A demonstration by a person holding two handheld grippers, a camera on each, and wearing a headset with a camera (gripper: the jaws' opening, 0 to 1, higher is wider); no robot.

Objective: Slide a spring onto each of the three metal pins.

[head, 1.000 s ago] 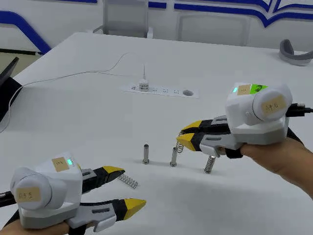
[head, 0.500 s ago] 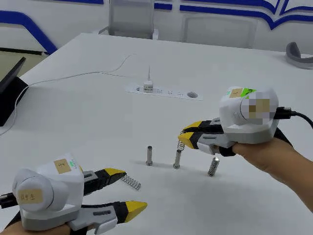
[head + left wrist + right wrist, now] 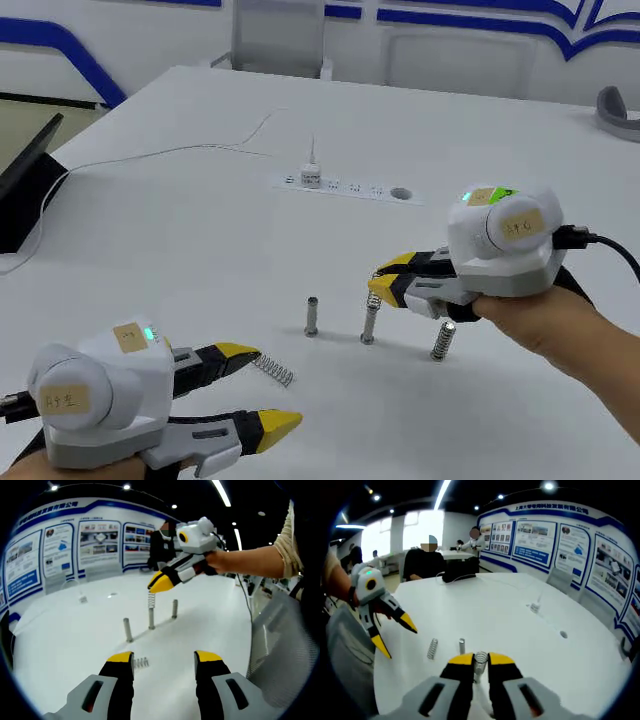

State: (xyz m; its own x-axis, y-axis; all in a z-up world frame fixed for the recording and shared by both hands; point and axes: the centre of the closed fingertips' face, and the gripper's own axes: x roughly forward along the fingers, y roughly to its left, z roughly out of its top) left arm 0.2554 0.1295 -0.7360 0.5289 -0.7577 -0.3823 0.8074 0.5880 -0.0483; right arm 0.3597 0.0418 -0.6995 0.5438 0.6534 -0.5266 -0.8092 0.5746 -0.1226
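Lower centre: right pin (image 3: 441, 340) done; my right gripper (image 3: 380, 281) clenches spring (image 3: 372, 298) atop middle pin (image 3: 369, 328); left pin (image 3: 312, 316) bare; left gripper (image 3: 273, 386) released.

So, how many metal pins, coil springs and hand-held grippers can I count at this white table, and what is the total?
upright grey metal pins: 3
small silver coil springs: 3
yellow-tipped hand-held grippers: 2
Total: 8

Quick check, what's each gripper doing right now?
Left gripper: open, holding nothing; a loose spring lies on the table by its jaws.
Right gripper: shut on a spring, at the top of the middle pin.
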